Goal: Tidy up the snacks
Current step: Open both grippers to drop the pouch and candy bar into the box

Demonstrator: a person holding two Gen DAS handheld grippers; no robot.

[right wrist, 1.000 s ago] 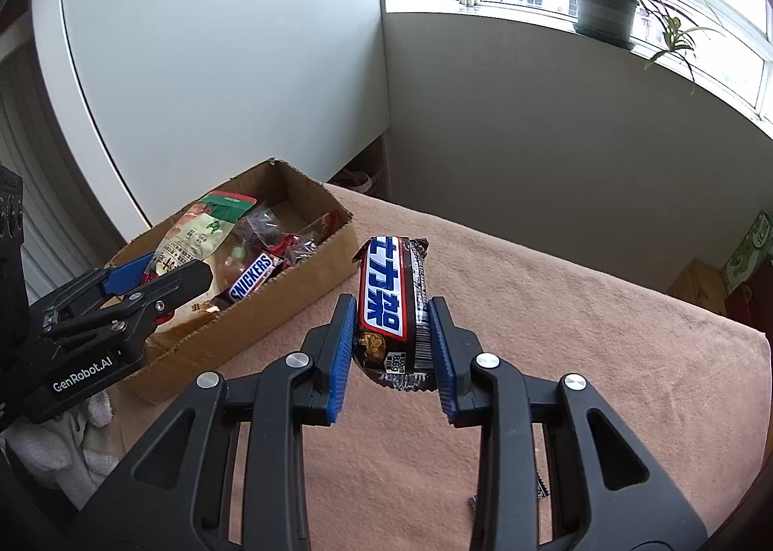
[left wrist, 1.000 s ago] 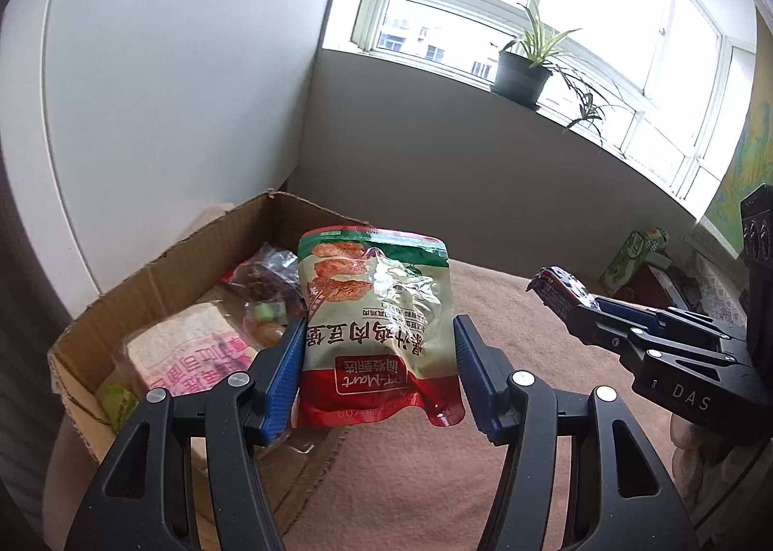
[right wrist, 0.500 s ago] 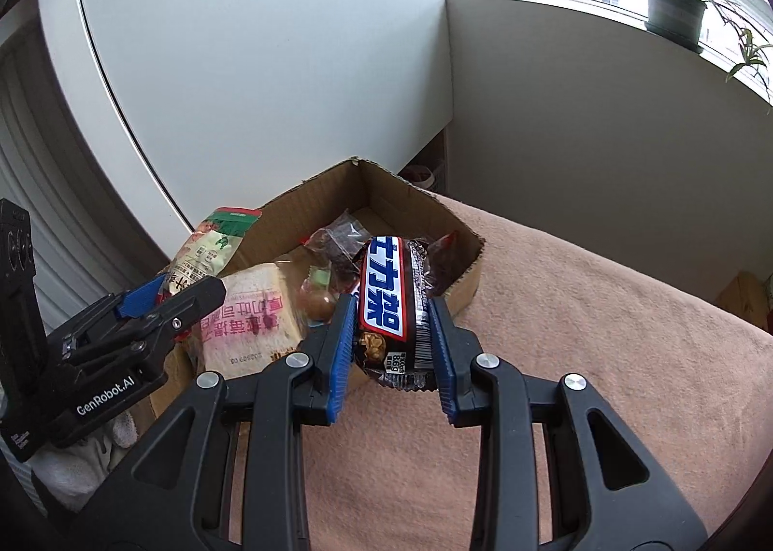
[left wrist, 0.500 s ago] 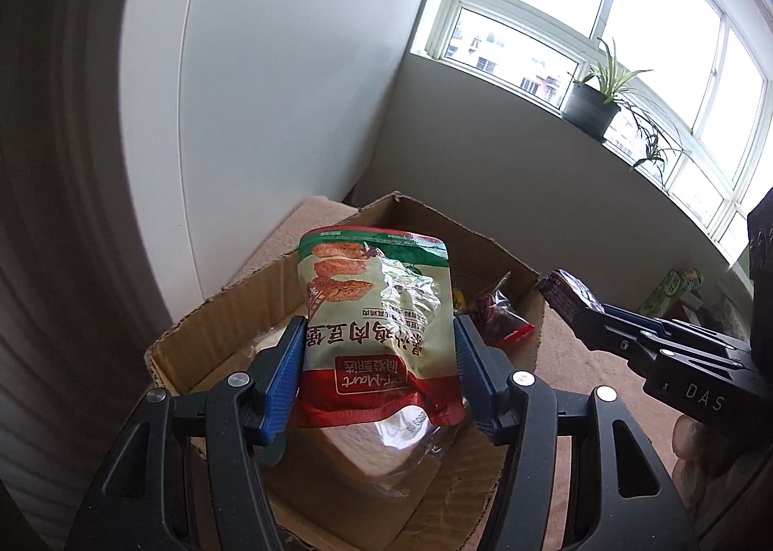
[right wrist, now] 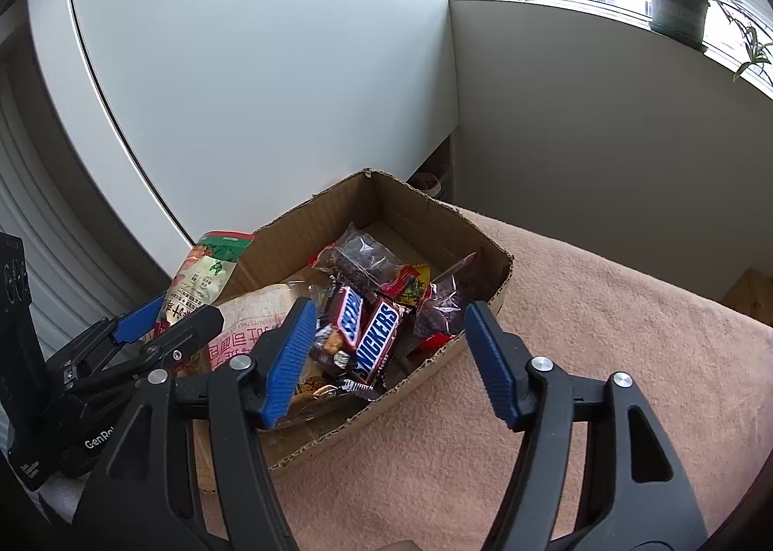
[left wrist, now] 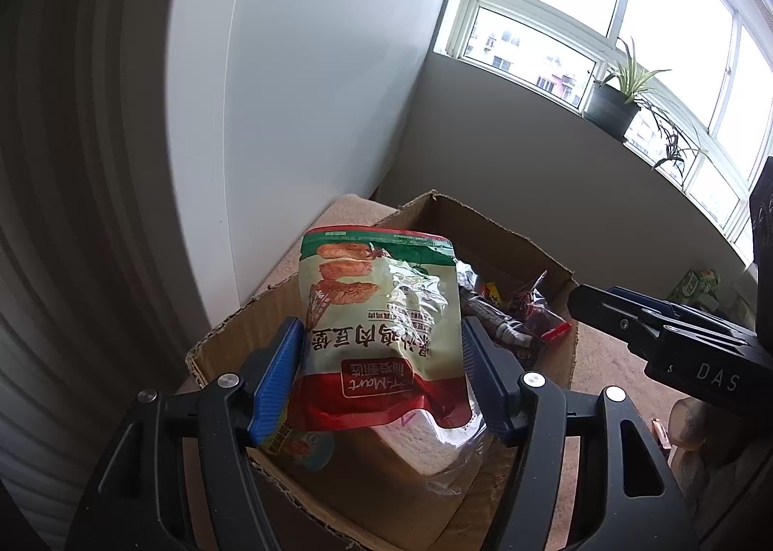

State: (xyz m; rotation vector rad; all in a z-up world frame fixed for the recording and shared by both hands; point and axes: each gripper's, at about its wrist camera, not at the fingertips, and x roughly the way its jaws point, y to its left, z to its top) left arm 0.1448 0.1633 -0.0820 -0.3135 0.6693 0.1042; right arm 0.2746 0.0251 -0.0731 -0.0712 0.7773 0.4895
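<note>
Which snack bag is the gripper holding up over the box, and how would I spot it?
Find the open brown cardboard box on the pink blanket. Above its near end, the left gripper, jaws opening, has a glossy cream snack pouch standing between its blue pads. Its green top, red bottom and pictured fried pieces set it apart, and it alone is above the box.
</note>
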